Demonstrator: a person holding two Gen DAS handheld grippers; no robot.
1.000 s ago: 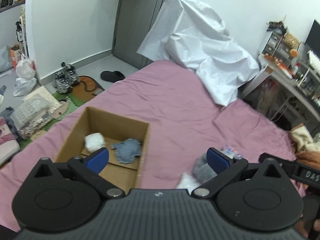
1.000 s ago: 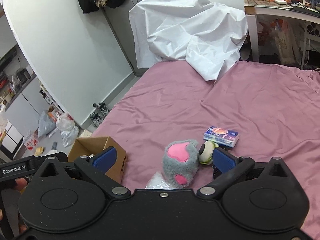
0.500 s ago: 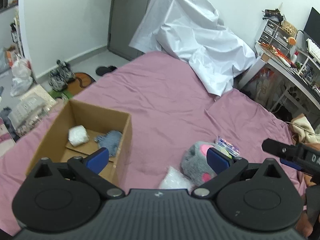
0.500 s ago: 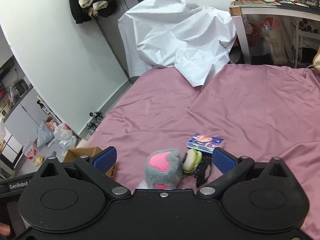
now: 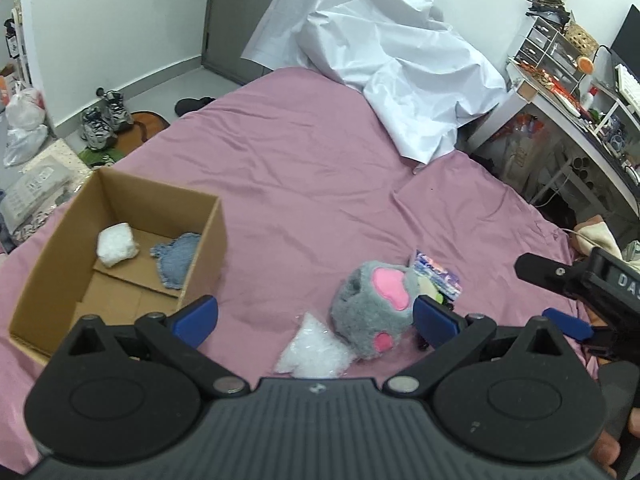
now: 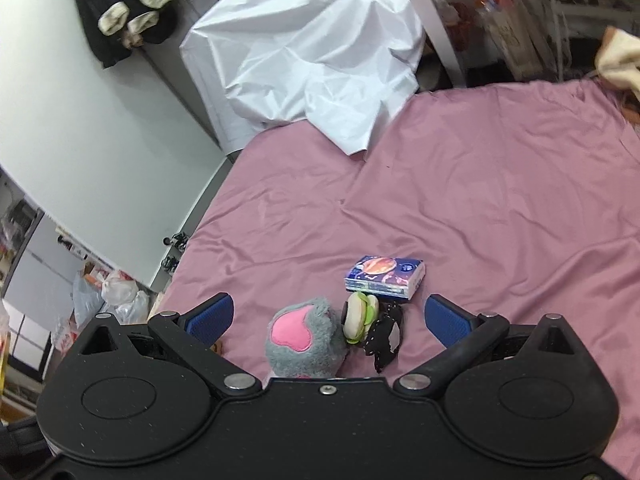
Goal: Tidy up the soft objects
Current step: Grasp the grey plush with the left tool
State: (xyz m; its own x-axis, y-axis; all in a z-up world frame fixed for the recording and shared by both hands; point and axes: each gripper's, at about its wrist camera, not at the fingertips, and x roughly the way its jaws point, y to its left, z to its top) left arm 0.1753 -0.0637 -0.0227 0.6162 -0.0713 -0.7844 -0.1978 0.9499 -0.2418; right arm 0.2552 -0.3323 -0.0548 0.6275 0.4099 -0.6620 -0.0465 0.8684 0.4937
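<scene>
grey plush paw (image 5: 374, 312): pink pads up, long axis toward camera | cardboard box (image 5: 120, 188) only in left view | left gripper (image 5: 316, 316), right gripper (image 6: 328, 314): spread, empty

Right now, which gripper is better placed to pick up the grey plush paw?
Right, probably. The right gripper is open with the grey plush paw centred between its fingers. The left gripper, also open, frames the clear bag, with the paw off to its right.
</scene>
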